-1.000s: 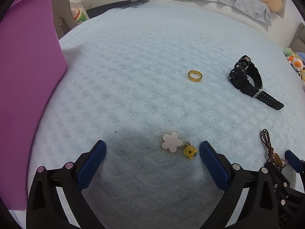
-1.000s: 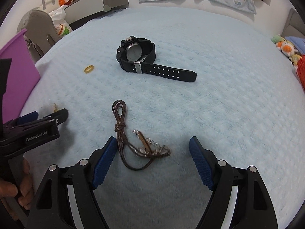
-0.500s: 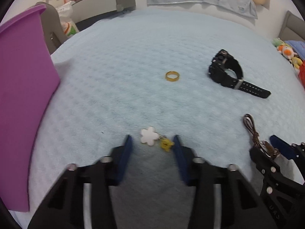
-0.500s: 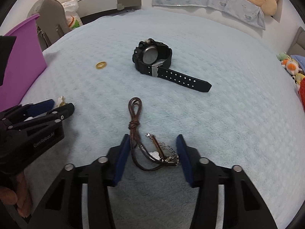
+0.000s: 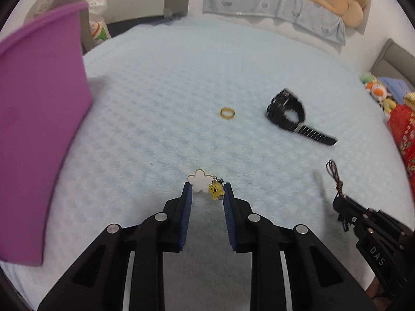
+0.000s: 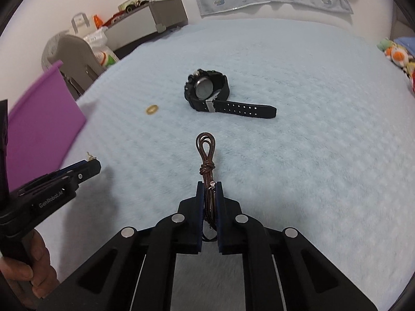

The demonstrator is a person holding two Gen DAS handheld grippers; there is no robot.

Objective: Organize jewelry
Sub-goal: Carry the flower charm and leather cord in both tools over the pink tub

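Observation:
On a light blue blanket (image 5: 181, 90), my left gripper (image 5: 206, 190) is shut on a charm made of a white flower (image 5: 198, 180) and a yellow bear (image 5: 215, 191). My right gripper (image 6: 209, 189) is shut on a brown cord bracelet (image 6: 206, 153) whose loop sticks out ahead of the fingers; it also shows in the left wrist view (image 5: 334, 173). A gold ring (image 5: 227, 113) (image 6: 151, 109) and a black watch (image 5: 293, 115) (image 6: 212, 94) lie further off on the blanket.
A purple box (image 5: 39, 119) (image 6: 39, 127) stands at the left edge of the blanket. A grey cabinet (image 6: 147, 23) and a chair (image 6: 72, 51) stand beyond the bed. Plush toys (image 5: 376, 93) lie at the right.
Both grippers went from wide open to shut: the left closed on the flower and bear charm, the right on the brown bracelet. Both views have lifted and tilted slightly.

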